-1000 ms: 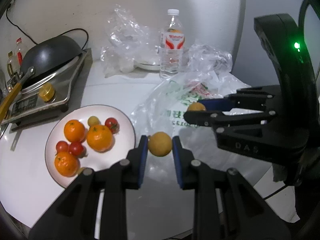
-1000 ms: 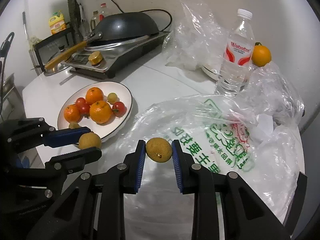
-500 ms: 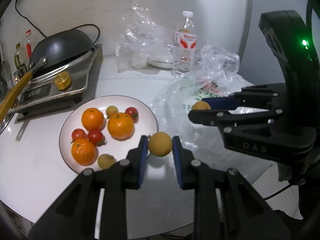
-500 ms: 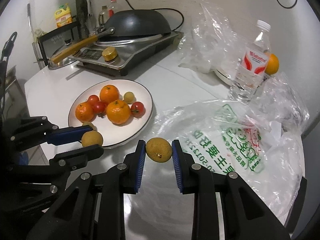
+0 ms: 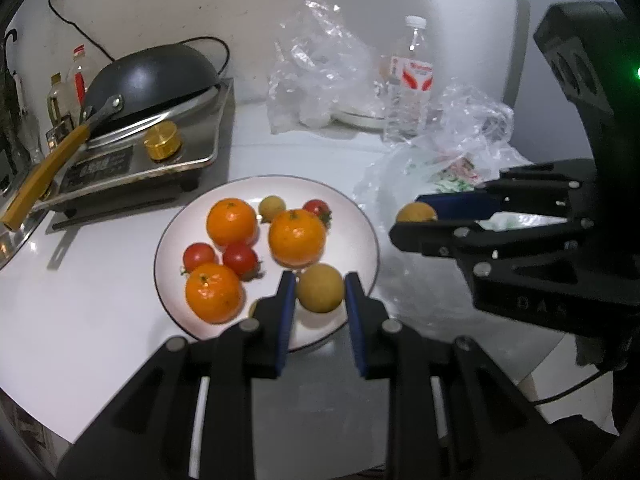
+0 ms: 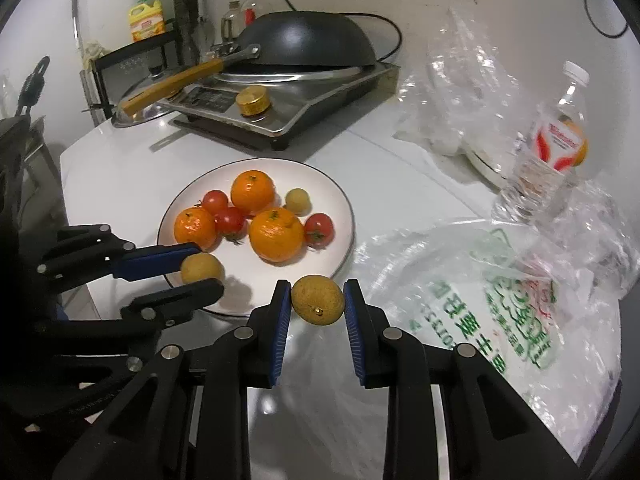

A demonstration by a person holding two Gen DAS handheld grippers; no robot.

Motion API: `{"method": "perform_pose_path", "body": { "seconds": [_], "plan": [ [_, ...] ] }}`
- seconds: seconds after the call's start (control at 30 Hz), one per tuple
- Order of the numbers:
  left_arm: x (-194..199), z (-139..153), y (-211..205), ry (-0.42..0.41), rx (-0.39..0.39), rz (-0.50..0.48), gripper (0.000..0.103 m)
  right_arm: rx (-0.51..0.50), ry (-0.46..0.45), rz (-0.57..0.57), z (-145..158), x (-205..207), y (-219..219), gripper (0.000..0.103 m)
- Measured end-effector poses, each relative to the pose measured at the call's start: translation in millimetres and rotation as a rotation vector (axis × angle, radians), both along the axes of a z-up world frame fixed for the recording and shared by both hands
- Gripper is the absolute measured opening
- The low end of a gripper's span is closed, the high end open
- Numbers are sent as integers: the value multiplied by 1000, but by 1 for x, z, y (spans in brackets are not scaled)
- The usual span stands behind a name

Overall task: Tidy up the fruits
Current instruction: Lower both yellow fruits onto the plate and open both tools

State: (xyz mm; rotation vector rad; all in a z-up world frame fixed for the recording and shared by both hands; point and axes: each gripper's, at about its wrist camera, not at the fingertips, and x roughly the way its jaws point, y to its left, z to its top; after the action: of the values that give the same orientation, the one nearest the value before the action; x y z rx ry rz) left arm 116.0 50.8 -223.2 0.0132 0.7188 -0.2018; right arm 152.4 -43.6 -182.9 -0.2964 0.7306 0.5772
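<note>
A white plate [image 5: 360,220] [image 6: 344,208] holds three oranges, three small tomatoes and a small yellow fruit. My left gripper [image 5: 320,294] is shut on a small tan round fruit [image 5: 320,293] held over the plate's near right rim; in the right wrist view that gripper [image 6: 200,270] and its fruit [image 6: 201,268] sit over the plate's near left rim. My right gripper [image 6: 317,300] is shut on a second tan fruit [image 6: 317,299], just off the plate's near edge beside the printed plastic bag [image 6: 480,300]. The left wrist view shows it [image 5: 416,216] at the right, with its fruit [image 5: 414,213].
A gas stove [image 5: 152,152] with a black wok [image 5: 152,76] stands behind the plate. Crumpled clear bags [image 5: 316,80], a water bottle [image 5: 410,84] and an orange [image 6: 580,148] behind it are at the back right. The table edge runs close under both grippers.
Both grippers have carried their fruits leftward from over the plastic bag. The left one now hangs over the plate; the right one has reached the plate's edge.
</note>
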Motion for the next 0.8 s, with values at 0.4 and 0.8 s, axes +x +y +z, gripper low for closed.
{"method": "perform_pose_path", "body": {
  "seconds": [0.4,0.8],
  "plan": [
    [21,-15,3,39,5,-26,25,1,45,31,-15,23,17,29],
    [32,-21,6,67,2,-15,27,0,69,59,-25,42,30,29]
  ]
}}
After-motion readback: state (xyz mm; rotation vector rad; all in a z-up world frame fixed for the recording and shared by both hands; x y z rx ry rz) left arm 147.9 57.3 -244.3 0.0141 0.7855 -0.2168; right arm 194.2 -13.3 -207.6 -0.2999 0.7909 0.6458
